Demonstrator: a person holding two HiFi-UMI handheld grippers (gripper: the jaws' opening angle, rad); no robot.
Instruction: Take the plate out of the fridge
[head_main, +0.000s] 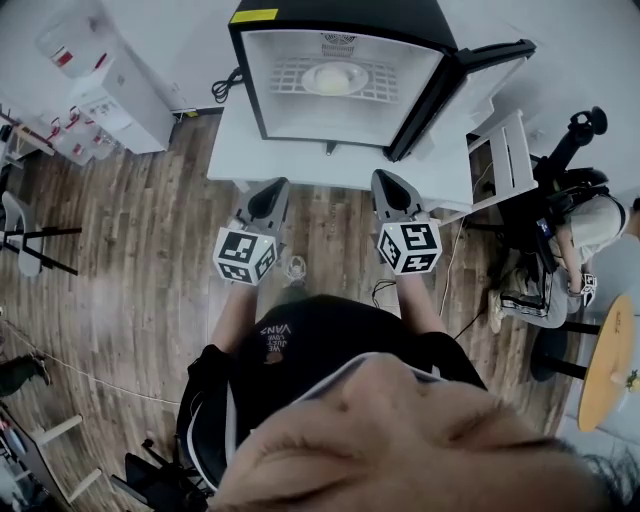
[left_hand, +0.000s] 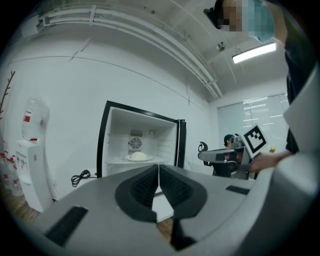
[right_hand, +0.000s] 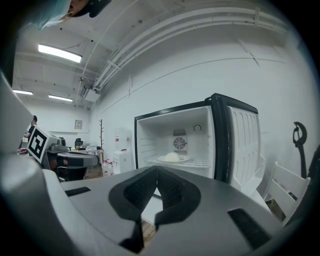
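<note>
— Ahead of both grippers, well apart from them, stands the black-cased compact fridge (head_main: 243, 75), its white-lined door (right_hand: 243, 145) swung open on the right gripper's side. State of the tools?

— Left gripper (head_main: 280, 186): jaws pressed together, nothing between them. Right gripper (head_main: 386, 177): likewise closed and empty. Both point roughly level at the cavity.

— Location of the item?

— White round plate (head_main: 335, 78), bearing a pale domed lump of food, sits about centred on the white wire shelf (head_main: 290, 75). It is straight ahead, between the lines of the two grippers and in front of the round fan grille (left_hand: 135, 144).

— Recommendation for the reach?

— In my judgement, the jaws must be spread before they arrive, since closed tips would only push the plate back. Enter level and take the near rim with one jaw under and one over. A grip at each side would steady it. Keep the right gripper off the door. Draw out flat, or the food may slide. Clearance under the rim cannot be confirmed from here.
</note>
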